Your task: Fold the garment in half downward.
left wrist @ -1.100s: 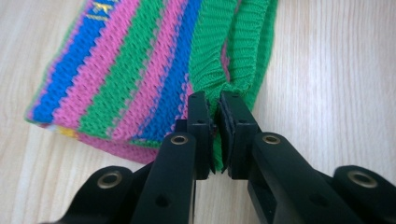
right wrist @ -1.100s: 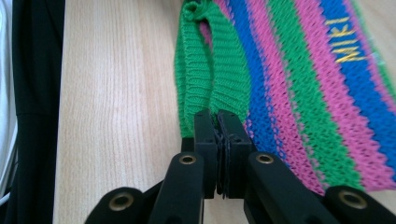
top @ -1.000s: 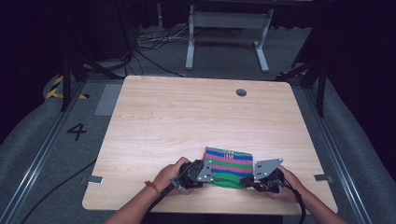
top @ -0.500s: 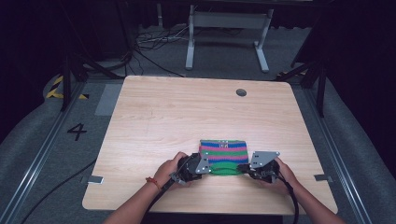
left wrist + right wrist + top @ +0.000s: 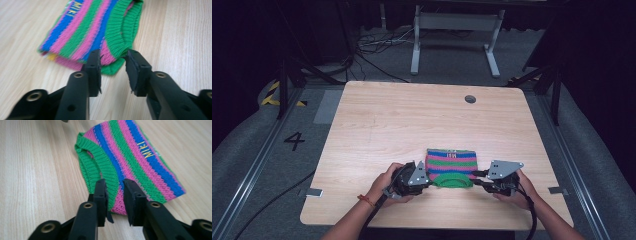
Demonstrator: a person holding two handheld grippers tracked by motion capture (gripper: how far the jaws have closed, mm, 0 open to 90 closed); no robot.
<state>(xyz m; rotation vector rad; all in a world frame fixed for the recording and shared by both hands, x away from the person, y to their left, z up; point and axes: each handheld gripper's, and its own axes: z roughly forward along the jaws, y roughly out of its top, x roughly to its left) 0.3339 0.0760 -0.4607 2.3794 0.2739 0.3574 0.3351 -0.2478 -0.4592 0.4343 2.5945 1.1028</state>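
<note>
Left gripper [image 5: 112, 56]: jaws spread, a clear gap between the pads, tips at the near corner of the striped knit garment [image 5: 92, 32], green ribbed hem lying in the gap; contact with the pads not certain. Right gripper [image 5: 114, 185]: jaws parted more narrowly, straddling the opposite corner, green rib and pink stripe between the tips; whether the pads press the cloth cannot be told.

Garment: small, folded flat on the light wooden table [image 5: 412, 120], directly ahead of and between both grippers, near the person's edge. Horizontal bands of green, pink and blue; thick green ribbed trim curving along the near edge; a patch of yellow showing under one corner in the left gripper view.

Writing: yellow stitched letters on a blue stripe, reading roughly "MIKI", last characters not sharp. Numeral "4" [image 5: 294, 141] marked on the grey floor, well to the outer side of the left gripper.

From the high view: left gripper [image 5: 428, 179] and right gripper [image 5: 474, 178] flanking the garment [image 5: 451, 161], one hand on each
</note>
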